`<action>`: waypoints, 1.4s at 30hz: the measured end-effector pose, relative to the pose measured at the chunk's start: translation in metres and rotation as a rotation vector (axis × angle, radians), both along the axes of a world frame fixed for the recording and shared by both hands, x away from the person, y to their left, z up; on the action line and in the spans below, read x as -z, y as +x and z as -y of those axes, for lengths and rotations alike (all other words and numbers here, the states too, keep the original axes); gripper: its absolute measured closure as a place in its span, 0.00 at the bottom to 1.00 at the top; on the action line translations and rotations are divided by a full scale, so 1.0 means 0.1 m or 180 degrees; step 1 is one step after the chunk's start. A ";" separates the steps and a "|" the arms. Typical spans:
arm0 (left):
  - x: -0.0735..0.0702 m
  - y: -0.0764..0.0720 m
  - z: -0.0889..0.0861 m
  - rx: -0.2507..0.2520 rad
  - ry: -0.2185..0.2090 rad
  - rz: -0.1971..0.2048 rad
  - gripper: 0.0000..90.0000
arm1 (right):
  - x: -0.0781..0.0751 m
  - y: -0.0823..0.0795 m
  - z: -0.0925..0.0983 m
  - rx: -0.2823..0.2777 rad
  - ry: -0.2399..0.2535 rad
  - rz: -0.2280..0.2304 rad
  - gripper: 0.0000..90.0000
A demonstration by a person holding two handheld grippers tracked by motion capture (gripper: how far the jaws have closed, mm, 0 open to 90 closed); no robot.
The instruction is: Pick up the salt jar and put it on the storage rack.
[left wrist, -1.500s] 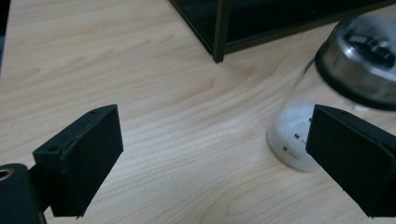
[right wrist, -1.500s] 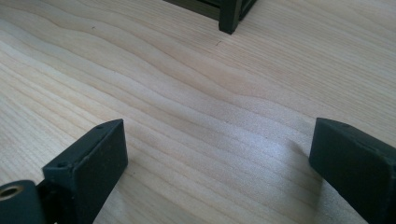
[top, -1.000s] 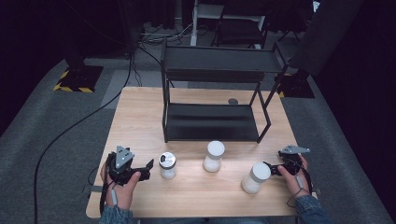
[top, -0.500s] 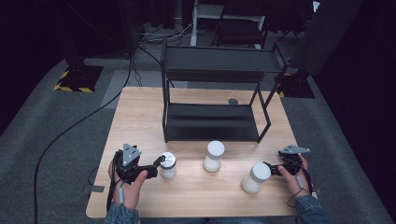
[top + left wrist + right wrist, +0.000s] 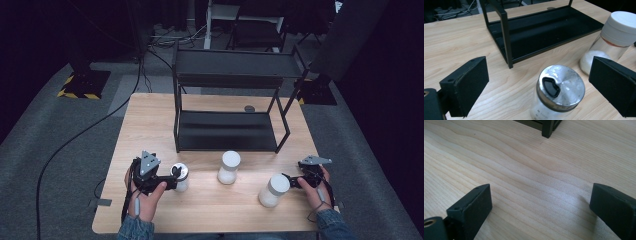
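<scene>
Metal-lidded jar (image 5: 557, 92) stood upright between my left gripper's (image 5: 540, 87) wide-open jaws, not yet clamped.

From the high view, I saw the left gripper (image 5: 167, 181) right at this jar (image 5: 180, 176), near the table's (image 5: 150, 120) front-left; the right gripper (image 5: 292, 181) waited beside another white jar (image 5: 273, 190). From the right gripper view, its jaws were spread wide over bare wood, holding nothing.

A lab or recording studio. A lone wooden bench (image 5: 150, 125) stands on grey carpet (image 5: 60, 150) amid dark surroundings. Cables (image 5: 75, 140) trail past hazard-striped stand bases (image 5: 82, 85).
</scene>
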State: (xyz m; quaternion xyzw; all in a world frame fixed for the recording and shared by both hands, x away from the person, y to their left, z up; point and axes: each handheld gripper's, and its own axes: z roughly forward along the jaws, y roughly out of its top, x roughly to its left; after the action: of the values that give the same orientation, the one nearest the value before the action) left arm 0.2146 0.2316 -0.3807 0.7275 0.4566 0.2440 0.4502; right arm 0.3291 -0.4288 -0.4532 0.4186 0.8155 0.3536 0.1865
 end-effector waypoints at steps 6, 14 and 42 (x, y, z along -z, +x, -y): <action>0.04 0.01 0.08 0.0018 -0.0092 -0.0007 0.03 | 0.00 0.00 0.00 0.0000 0.0000 -0.0002 0.05; 0.11 0.03 0.17 0.0074 -0.0097 -0.0034 0.03 | 0.00 0.00 0.00 -0.0004 0.0002 -0.0004 0.05; 0.41 0.02 0.25 0.0002 -0.0148 -0.0096 0.06 | 0.00 0.00 0.00 -0.0006 0.0002 -0.0004 0.05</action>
State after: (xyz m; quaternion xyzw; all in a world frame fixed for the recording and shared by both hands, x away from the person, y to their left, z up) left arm 0.2168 0.2062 -0.4215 0.7206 0.4686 0.2223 0.4602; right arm 0.3291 -0.4292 -0.4532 0.4181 0.8159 0.3538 0.1855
